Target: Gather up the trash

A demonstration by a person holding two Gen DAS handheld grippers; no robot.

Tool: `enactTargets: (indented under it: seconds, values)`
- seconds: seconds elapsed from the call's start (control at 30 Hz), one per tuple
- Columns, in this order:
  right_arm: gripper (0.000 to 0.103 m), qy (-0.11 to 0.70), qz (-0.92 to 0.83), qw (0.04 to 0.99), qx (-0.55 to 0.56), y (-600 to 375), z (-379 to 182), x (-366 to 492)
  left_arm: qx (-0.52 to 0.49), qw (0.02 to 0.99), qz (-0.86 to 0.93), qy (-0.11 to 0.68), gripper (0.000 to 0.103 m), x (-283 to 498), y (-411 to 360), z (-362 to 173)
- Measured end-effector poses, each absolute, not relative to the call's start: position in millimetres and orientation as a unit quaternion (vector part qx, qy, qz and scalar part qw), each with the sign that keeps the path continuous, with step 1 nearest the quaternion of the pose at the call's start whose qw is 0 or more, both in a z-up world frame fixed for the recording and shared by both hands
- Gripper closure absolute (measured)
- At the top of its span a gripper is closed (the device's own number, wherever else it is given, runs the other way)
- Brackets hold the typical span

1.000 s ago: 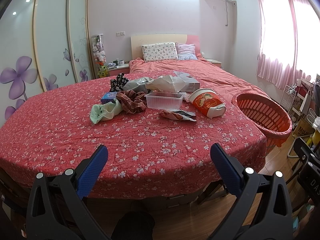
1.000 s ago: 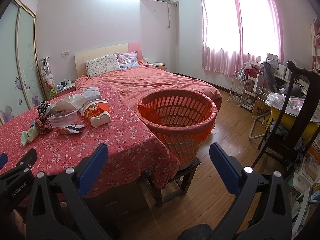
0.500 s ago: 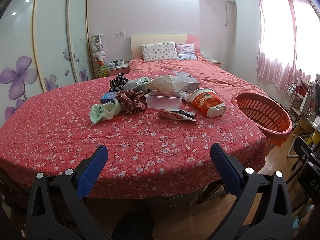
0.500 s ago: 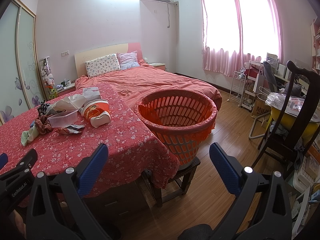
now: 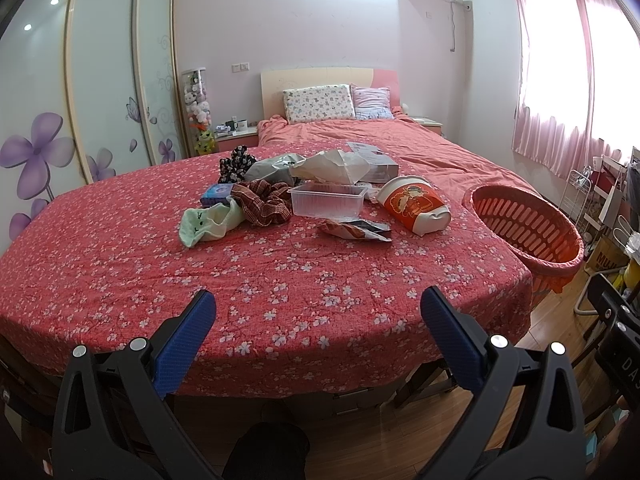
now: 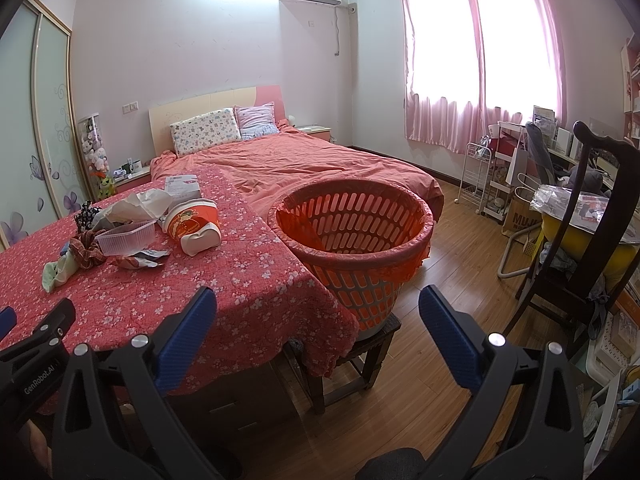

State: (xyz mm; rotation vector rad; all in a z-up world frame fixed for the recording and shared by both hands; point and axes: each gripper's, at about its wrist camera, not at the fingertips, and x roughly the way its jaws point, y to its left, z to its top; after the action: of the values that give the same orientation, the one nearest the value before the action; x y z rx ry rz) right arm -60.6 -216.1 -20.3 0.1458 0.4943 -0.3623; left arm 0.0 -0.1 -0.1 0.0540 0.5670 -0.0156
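Observation:
A pile of trash lies mid-table on the red flowered cloth: a clear plastic tray, a tipped red and white paper tub, a torn snack wrapper, crumpled white paper and a grey bag. An orange slatted basket lined with a red bag stands on a stool at the table's right edge. My left gripper is open at the table's near edge, well short of the pile. My right gripper is open too, low in front of the basket.
Cloth items sit with the trash: a plaid rag, a pale green sock, a dark flowered cloth, a blue box. A bed lies behind. A dark wooden chair and wire rack stand right.

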Motion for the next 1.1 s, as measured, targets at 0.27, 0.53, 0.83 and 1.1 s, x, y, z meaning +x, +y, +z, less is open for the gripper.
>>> enactTargets:
  seconds: [0.27, 0.53, 0.83, 1.1]
  values:
    - [0.004, 0.243, -0.178, 0.951, 0.072, -217, -20, -60, 0.026, 0.960, -0.008, 0.280, 0.002, 0, 0, 0]
    - [0.004, 0.243, -0.178, 0.951, 0.072, -217, -19, -60, 0.027, 0.960, -0.008, 0.280, 0.002, 0, 0, 0]
    - [0.004, 0.246, -0.175, 0.951, 0.073, -218, -17, -55, 0.026, 0.959, 0.002, 0.282, 0.002, 2, 2, -2]
    - [0.004, 0.248, -0.137, 0.957, 0.067, -210, -7, -14, 0.010, 0.958, 0.026, 0.287, 0.002, 33, 30, 3]
